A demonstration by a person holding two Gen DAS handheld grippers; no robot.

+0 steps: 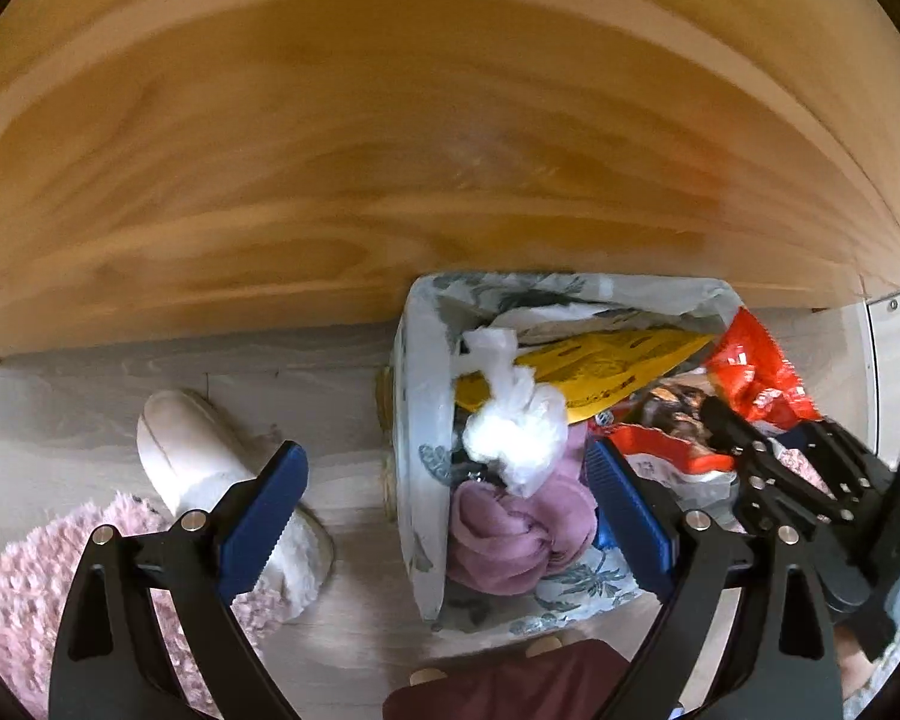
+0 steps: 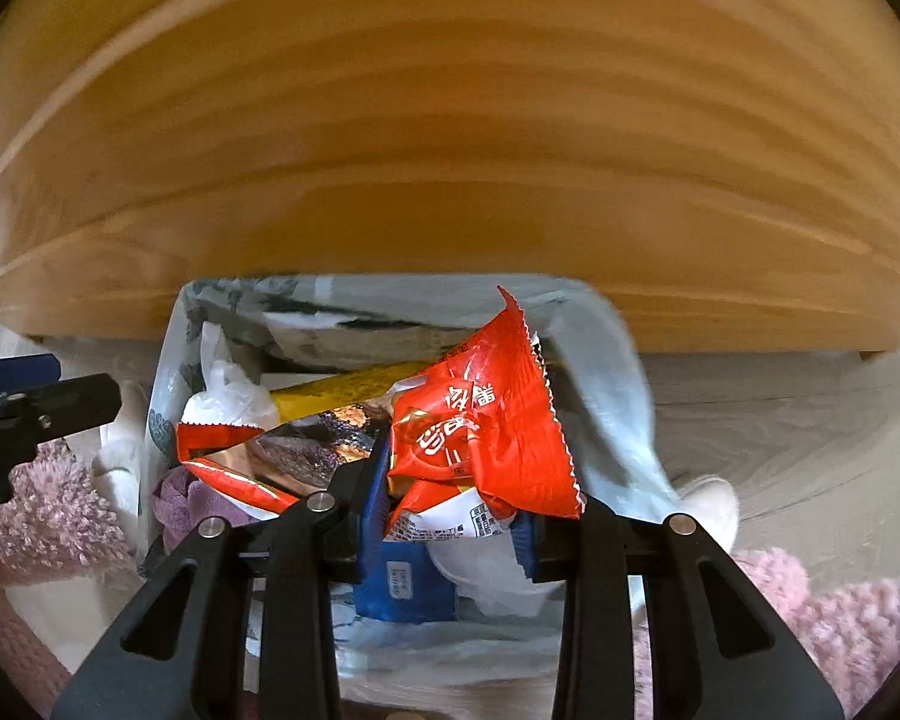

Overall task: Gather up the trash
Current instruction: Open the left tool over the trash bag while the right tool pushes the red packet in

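Observation:
A trash bin lined with a floral plastic bag stands on the floor under a wooden tabletop. It holds a knotted white plastic bag, a yellow packet, a purple cloth and snack wrappers. My left gripper is open and empty above the bin's left rim. My right gripper is shut on a red snack wrapper over the bin; it shows at the right in the left wrist view. A brown-and-red wrapper lies beside it.
The wooden tabletop overhangs the bin's far side. A white fluffy slipper and a pink shaggy rug lie on the pale floor left of the bin. Another slipper and rug lie to the right.

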